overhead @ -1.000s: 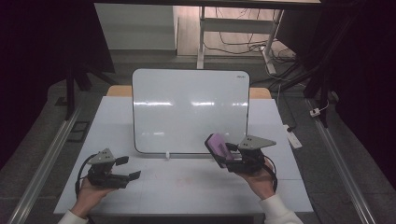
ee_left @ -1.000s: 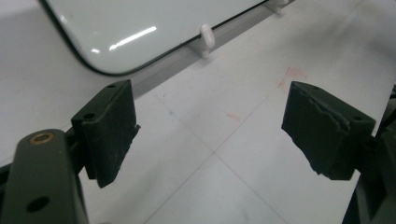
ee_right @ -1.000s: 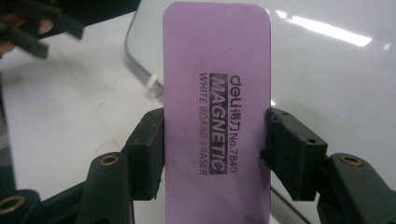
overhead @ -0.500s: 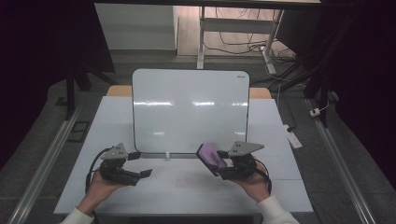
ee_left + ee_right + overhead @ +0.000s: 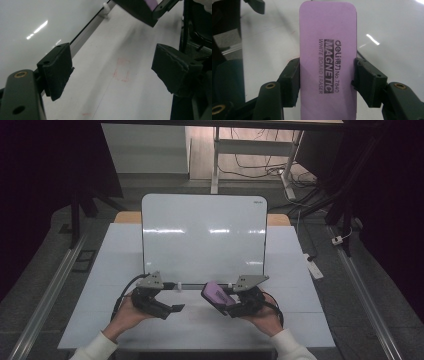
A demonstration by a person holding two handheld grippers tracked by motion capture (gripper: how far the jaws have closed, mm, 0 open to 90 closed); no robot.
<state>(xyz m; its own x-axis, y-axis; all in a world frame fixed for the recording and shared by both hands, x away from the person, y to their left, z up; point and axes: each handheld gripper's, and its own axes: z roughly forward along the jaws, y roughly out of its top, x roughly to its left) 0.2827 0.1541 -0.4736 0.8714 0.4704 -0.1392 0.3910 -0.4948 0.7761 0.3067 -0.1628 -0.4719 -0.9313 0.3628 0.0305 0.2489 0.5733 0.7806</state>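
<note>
The right tool [image 5: 327, 72] clamped a flat purple whiteboard eraser [image 5: 328, 60] — its printed label read there; the left tool [image 5: 120, 72] stood apart, empty.

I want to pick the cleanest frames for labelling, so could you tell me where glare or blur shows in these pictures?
High view: ceiling lights glare in streaks across the whiteboard, and the surroundings are dark. Left gripper view: the same glare on the board, with the near jaws soft. Right gripper view: the print on the purple eraser is sharp, the background blurred.
</note>
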